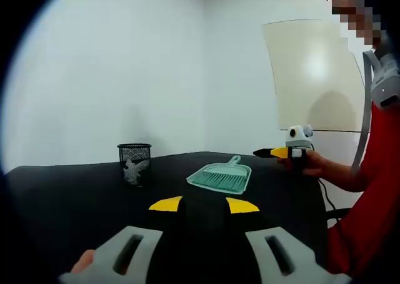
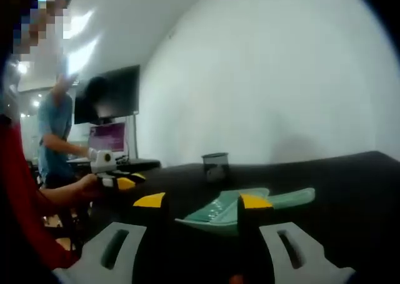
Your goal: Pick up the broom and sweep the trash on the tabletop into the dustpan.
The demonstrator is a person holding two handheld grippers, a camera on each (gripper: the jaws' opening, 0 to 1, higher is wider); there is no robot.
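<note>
black table (image 1: 75, 190), mesh cup (image 1: 134, 163), teal dustpan w/ broom (image 1: 220, 176) on it

A black wire-mesh cylindrical cup (image 1: 134, 163) is seen standing upright on the black tabletop (image 1: 75, 196), before a plain white wall (image 1: 112, 71). In the right gripper view, a dark wall-mounted screen (image 2: 115, 93) is seen above a lit laptop (image 2: 107, 137), near a person in a blue shirt (image 2: 55, 124).
</note>
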